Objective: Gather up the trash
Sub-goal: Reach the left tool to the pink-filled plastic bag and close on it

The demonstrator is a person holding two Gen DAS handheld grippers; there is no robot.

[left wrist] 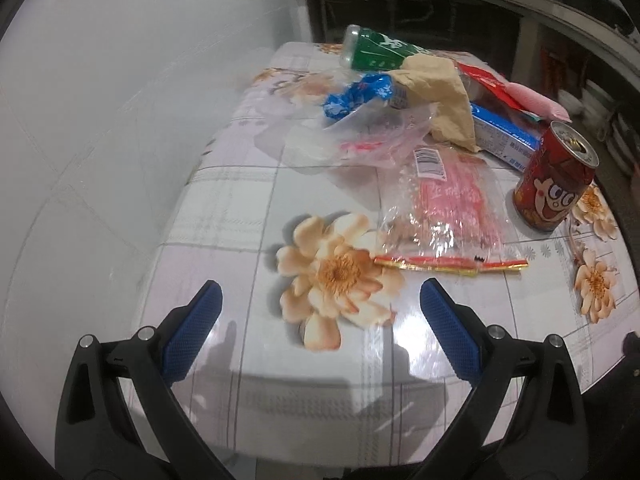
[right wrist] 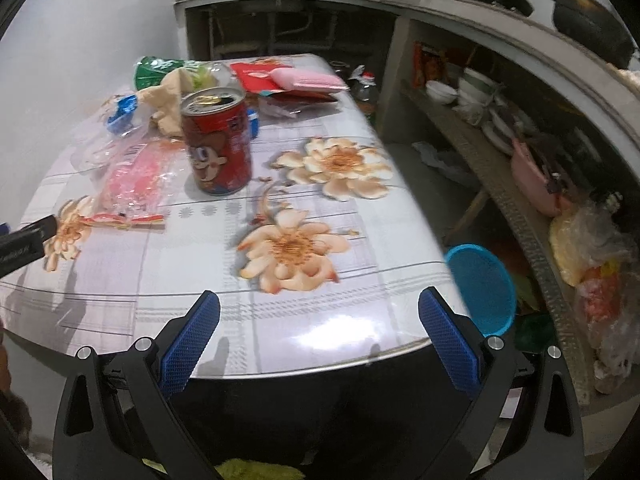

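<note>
Glossy white table with printed peach flowers point(left wrist: 248, 208) carries all the trash. Beside its right edge, lower down, a round blue plastic basket point(right wrist: 482, 288).

Trash is clustered at the table's far end:
- green-labelled plastic bottle point(left wrist: 380, 54) lying on its side
- crumpled tan paper bag point(left wrist: 438, 92) overlapping the bottle
- blue and white carton point(left wrist: 504, 136) partly under the paper bag
- clear plastic bag with pink print and a red-gold strip point(left wrist: 444, 208), flat, nearer than the rest
- red drink can with a cartoon face point(right wrist: 218, 144), upright, top opened, just right of the clear bag
- crumpled blue foil wrapper point(left wrist: 356, 98) left of the paper bag

Left gripper point(left wrist: 320, 304): blue-padded jaws spread wide, holding nothing, over the near table. Right gripper point(right wrist: 320, 312): jaws likewise wide, holding nothing, at the near table edge.
</note>
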